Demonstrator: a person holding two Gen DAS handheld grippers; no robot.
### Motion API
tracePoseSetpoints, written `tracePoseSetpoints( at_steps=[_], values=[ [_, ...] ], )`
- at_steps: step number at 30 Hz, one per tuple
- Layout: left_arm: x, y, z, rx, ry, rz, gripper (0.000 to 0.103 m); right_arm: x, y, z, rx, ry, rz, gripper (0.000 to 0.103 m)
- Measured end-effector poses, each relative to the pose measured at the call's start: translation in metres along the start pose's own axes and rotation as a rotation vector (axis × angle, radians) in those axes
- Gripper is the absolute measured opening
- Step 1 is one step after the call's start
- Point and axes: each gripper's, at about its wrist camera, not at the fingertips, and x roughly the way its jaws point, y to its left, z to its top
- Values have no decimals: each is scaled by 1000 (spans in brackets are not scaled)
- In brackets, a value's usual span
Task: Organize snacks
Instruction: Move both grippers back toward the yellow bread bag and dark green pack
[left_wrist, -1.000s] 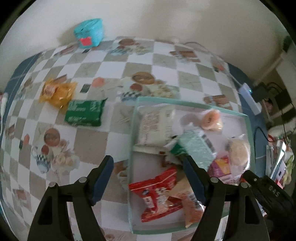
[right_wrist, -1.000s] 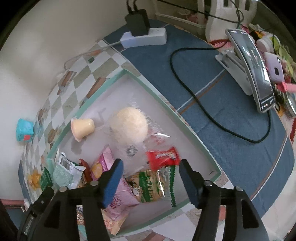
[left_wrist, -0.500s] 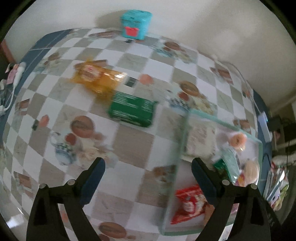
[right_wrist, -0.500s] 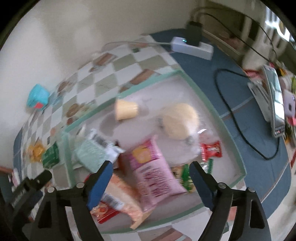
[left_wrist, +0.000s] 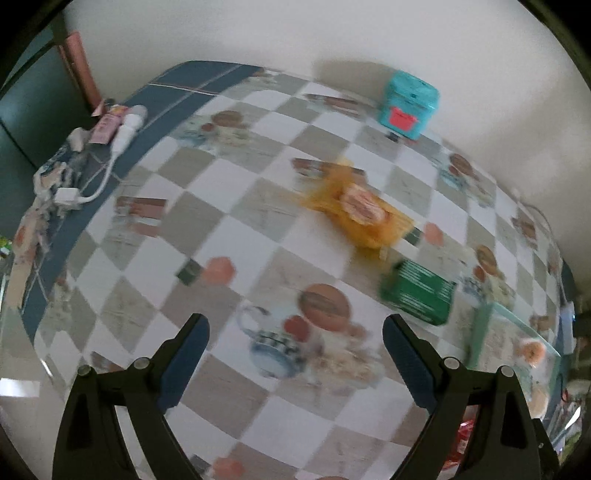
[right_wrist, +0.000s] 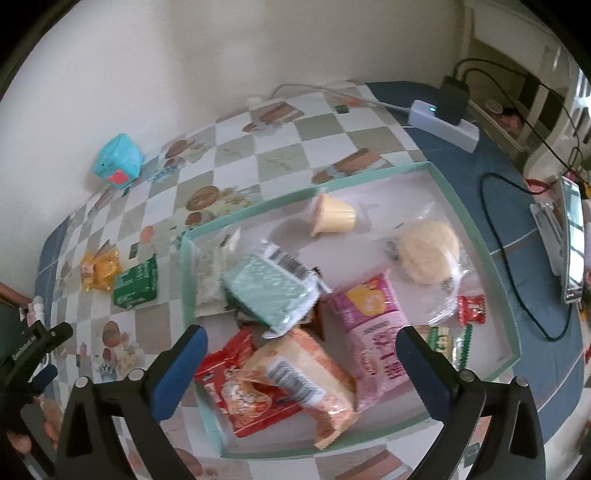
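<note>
A teal-rimmed tray (right_wrist: 476, 225) holds several snack packets, a pudding cup (right_wrist: 334, 218) and a round bun (right_wrist: 428, 251). A green packet (left_wrist: 419, 291) and a yellow packet (left_wrist: 364, 210) lie on the checked tablecloth left of the tray; both also show in the right wrist view, green packet (right_wrist: 135, 284), yellow packet (right_wrist: 99, 267). My left gripper (left_wrist: 295, 360) is open and empty above the cloth, short of the green packet. My right gripper (right_wrist: 301, 369) is open and empty above the tray's near side.
A teal box (left_wrist: 408, 107) stands by the wall. A white cable and small items (left_wrist: 110, 147) lie at the table's left edge. A power strip (right_wrist: 443, 122), black cables and a phone on a stand (right_wrist: 570, 236) sit right of the tray.
My left gripper has swung left, away from the tray and over the cloth toward the loose packets. My right gripper has pulled back and turned left, so more of the tray shows.
</note>
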Motion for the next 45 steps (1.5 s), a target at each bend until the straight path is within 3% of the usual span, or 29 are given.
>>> tracePoseSetpoints(
  at_steps=[20,29,45],
  values=[
    [4,68,22,-121,-1,-10,95,11,75,-24,-142,32,18,103],
    [10,96,27,-169,8,5,95,15,112,-30,-182,38,65,103],
    [28,84,38,-148,48,-32,95,24,157,-15,-203,-4,116,103]
  ],
)
